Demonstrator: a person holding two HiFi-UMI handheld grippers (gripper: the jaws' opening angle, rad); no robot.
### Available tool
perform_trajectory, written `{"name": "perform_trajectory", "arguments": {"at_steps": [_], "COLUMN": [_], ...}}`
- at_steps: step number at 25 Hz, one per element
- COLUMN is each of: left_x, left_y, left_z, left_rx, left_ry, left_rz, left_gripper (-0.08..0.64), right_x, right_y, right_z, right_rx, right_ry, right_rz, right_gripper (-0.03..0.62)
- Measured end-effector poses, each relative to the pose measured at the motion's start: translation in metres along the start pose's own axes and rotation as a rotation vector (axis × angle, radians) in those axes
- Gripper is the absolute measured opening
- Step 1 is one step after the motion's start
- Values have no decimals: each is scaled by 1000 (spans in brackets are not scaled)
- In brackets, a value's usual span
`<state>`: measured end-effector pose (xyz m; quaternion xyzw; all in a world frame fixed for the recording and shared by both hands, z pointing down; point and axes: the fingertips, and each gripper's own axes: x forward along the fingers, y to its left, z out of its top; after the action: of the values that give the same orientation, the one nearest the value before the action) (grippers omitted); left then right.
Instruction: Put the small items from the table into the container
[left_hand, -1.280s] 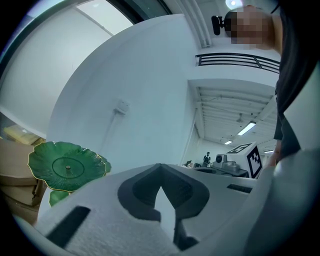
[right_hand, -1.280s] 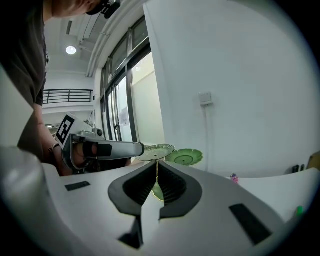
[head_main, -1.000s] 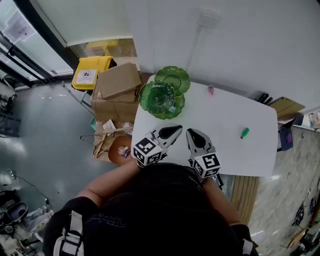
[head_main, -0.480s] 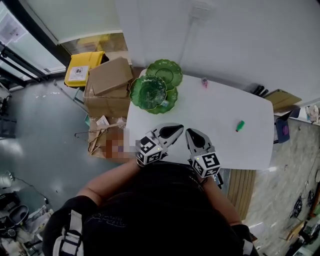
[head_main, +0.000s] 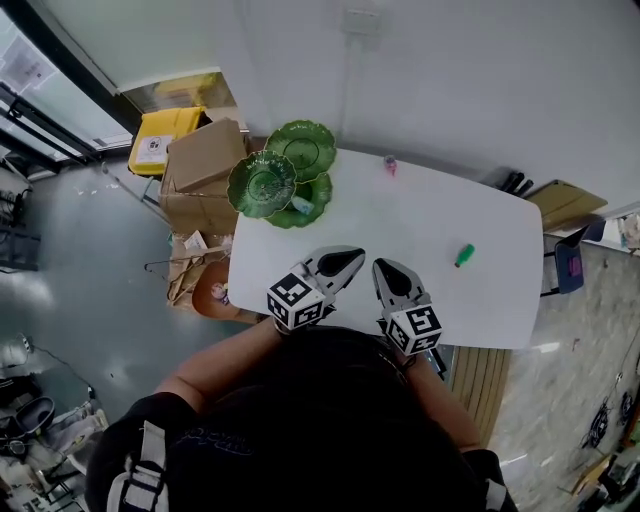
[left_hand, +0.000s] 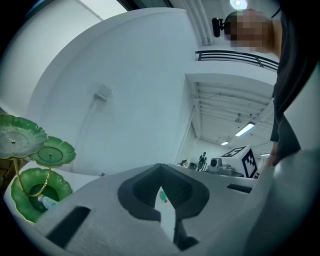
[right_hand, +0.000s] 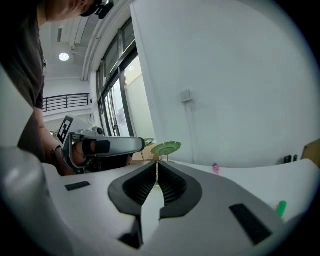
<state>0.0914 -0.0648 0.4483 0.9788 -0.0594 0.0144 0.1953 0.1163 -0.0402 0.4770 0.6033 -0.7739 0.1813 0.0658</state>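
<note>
On the white table (head_main: 420, 300) a green tiered leaf dish (head_main: 275, 185) stands at the far left corner, with a small pale item (head_main: 303, 205) in its lower leaf. A pink item (head_main: 390, 165) lies near the far edge. Right of the middle lies a green item (head_main: 464, 255). My left gripper (head_main: 345, 262) and right gripper (head_main: 385, 270) hover side by side over the near edge, both shut and empty. The left gripper view shows the dish (left_hand: 35, 165) at left and the green item (left_hand: 162, 196) beyond its jaws. In the right gripper view are the dish (right_hand: 166, 148), pink item (right_hand: 215, 168) and green item (right_hand: 282, 208).
Cardboard boxes (head_main: 205, 160) and a yellow bin (head_main: 160, 145) stand on the floor left of the table. A brown board (head_main: 565, 205) and a chair-like thing (head_main: 570, 265) sit off its right end. A white wall runs behind the table.
In the head view the table, dish and small items have slid leftward and slightly down. Both grippers keep their place in the picture, side by side and shut.
</note>
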Motion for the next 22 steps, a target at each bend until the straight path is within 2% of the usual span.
{"name": "perform_trajectory", "arguments": {"at_steps": [4,10,17,22], "left_x": [41,84,90,86], "left_y": [-26,-64,-86,-88], "left_z": [-9,-21,-39,-42], "left_rx": [-1,20,7,1], "left_ry": [4,-18,-37,-39], "left_rz": [34,124,248,295], "left_gripper": [4,5,5,5], "right_x": [-28,-65,-86,-86], "right_y": [-39,-81,-94,-90], "right_z": [3,2,-12,-16], "right_rx": [-3,-18,-17,-13], "right_ry": [2,12,39,53], "right_rz": [36,130,241,286], "right_gripper": [25,25,25,25]}}
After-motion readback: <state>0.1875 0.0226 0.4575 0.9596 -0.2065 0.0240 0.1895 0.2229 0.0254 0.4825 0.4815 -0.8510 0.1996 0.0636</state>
